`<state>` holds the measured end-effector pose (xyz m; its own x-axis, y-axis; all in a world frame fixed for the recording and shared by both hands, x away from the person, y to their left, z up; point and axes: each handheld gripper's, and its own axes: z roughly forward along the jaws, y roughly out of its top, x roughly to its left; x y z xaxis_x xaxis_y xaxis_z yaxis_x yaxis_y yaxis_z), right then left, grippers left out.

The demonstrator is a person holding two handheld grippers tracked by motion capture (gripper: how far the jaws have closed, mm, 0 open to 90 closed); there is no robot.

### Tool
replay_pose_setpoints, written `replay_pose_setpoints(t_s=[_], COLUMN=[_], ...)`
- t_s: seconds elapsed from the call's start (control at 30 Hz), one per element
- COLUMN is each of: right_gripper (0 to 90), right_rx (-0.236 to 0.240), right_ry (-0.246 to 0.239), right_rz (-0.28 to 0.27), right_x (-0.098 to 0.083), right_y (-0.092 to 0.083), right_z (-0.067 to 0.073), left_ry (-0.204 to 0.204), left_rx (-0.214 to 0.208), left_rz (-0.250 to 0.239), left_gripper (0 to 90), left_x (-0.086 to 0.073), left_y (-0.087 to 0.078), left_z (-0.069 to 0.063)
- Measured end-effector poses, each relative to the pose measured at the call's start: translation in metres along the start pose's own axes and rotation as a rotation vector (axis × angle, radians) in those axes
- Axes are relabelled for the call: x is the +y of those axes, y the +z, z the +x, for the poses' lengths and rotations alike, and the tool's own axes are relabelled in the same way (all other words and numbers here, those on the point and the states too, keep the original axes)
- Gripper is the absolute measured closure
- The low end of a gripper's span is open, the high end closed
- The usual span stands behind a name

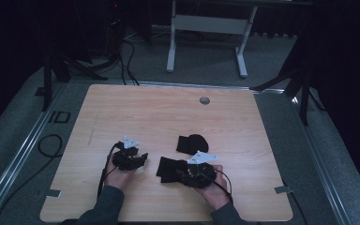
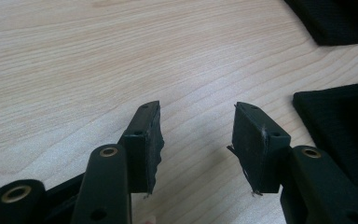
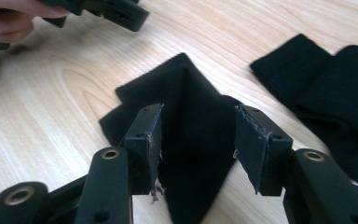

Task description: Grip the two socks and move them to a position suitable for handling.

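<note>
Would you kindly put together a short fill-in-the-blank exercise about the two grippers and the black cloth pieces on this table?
1. The table top is made of light ____.
2. Between the jaws of the left gripper lies only bare ____.
3. The colour of the folded cloth before the right gripper is ____.
4. The number of cloth pieces on the table, counting the second cloth, is ____.

Missing words: wood; table; black; two

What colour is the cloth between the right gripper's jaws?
Black, plain; the cloth shows best in the right gripper view.
</note>
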<state>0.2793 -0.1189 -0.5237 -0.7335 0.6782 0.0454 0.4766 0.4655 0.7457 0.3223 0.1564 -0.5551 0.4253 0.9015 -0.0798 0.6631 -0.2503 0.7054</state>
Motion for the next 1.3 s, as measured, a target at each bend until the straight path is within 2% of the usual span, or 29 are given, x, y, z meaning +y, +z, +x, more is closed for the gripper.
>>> replay_pose_setpoints(t_s=[0.33, 0.43, 0.47, 0.57, 0.6, 0.8, 1.03, 1.1, 1.2, 1.3], right_gripper=[51.0, 54.1, 56.9, 77.9, 85.8, 87.4, 87.5, 87.6, 87.6, 87.7], right_rx=[0.045, 0.037, 0.034, 0.037, 0.035, 0.028, 0.013, 0.005, -0.008, -0.022], right_ry=[-0.004, -0.007, -0.002, 0.012, 0.010, 0.007, 0.008, 0.013, 0.027, 0.044], right_rz=[0.013, 0.023, 0.027, 0.007, -0.017, -0.069, -0.085, -0.093, -0.106, -0.114], right_x=[0.001, 0.001, 0.000, -0.002, -0.001, 0.005, 0.008, 0.008, 0.008, 0.008], right_y=[0.013, 0.017, 0.019, 0.019, 0.015, -0.002, -0.014, -0.018, -0.025, -0.031], right_z=[0.013, 0.014, 0.014, 0.011, 0.011, 0.010, 0.005, 0.002, -0.003, -0.011], left_ry=[0.003, 0.007, 0.008, 0.010, 0.010, 0.014, 0.043, 0.050, 0.070, 0.092], left_rx=[0.000, 0.000, -0.001, -0.004, -0.004, -0.016, -0.049, -0.062, -0.104, -0.120], left_rz=[-0.001, 0.000, 0.000, -0.002, -0.002, -0.012, -0.027, -0.029, -0.036, -0.039], left_gripper=[52.7, 52.6, 52.7, 52.6, 52.7, 52.8, 54.4, 55.1, 57.1, 60.1], left_x=[0.000, 0.000, 0.000, 0.000, 0.000, 0.001, 0.002, 0.002, 0.002, 0.002], left_y=[0.001, 0.001, 0.001, 0.000, 0.000, -0.004, -0.008, -0.009, -0.011, -0.011], left_z=[-0.002, -0.002, -0.002, -0.003, -0.003, -0.005, -0.016, -0.019, -0.027, -0.034])
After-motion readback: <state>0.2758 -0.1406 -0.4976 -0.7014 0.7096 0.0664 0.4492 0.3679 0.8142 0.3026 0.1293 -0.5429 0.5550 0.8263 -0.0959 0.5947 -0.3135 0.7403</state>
